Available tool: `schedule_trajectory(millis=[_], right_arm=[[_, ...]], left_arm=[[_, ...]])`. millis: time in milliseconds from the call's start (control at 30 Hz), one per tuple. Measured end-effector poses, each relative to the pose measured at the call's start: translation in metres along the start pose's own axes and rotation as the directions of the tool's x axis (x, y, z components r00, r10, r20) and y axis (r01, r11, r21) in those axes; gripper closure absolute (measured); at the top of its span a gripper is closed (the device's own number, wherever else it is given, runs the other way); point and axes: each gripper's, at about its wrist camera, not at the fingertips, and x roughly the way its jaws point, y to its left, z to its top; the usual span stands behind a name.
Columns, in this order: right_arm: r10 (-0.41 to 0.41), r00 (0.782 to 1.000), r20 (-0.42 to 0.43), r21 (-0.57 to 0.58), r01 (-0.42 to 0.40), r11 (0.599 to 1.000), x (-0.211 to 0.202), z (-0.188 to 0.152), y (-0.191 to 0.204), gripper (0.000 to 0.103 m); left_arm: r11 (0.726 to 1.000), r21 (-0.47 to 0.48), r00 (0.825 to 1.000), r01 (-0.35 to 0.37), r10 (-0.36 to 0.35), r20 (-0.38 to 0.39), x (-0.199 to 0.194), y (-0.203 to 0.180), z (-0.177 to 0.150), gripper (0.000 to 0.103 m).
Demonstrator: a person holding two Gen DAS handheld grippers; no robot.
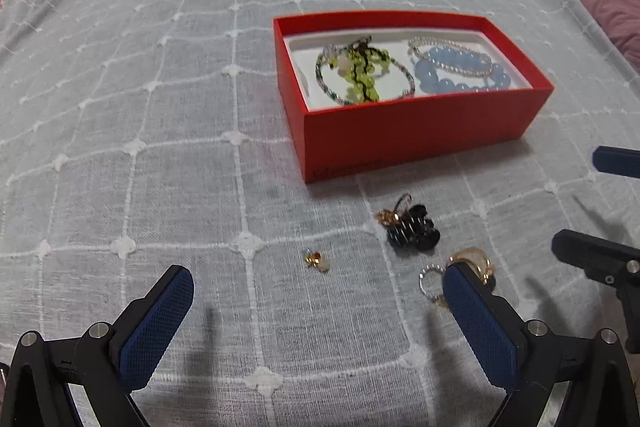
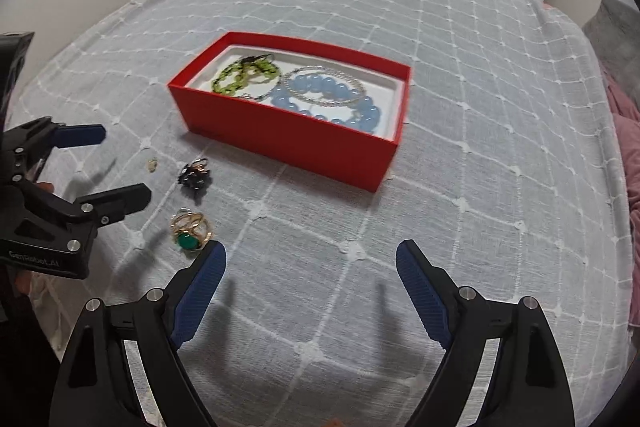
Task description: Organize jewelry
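Soft grey quilted bedding [image 1: 160, 107] carries everything, and its give is the main risk: pads pressing on small pieces may sink them into folds or snag the stitching. From the left, a tiny gold earring [image 1: 317, 261] lies loose between the wide-open, empty left gripper [image 1: 318, 301], then a black-and-gold cluster [image 1: 412, 227] and gold rings [image 2: 191, 229], which could scatter if nudged. Furthest right, the red box [image 2: 288, 141] holds the bracelets, and the right gripper [image 2: 310, 269] hangs open and empty near it.
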Motion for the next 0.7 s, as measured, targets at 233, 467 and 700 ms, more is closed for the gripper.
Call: schedule_trajectory(millis=[233,467,700], right_arm=[[0.156,0.986,-0.063,-0.006,-0.157,0.988,0.011,0.001,0.022,0.015],[0.220,0.972,-0.085,-0.011,-0.222,0.975,0.022,0.004,0.037,0.045],[0.253,0.965,-0.072,0.001,-0.254,0.967,0.029,0.006,0.046,0.051]], left_arm=[[0.998,0.025,0.998,-0.058,0.059,-0.036,0.003,0.005,-0.003,0.001],[0.999,0.007,0.996,-0.050,0.051,-0.075,0.006,0.012,-0.007,0.001],[1.000,-0.027,0.994,0.003,-0.006,-0.113,0.010,0.018,-0.009,0.001]])
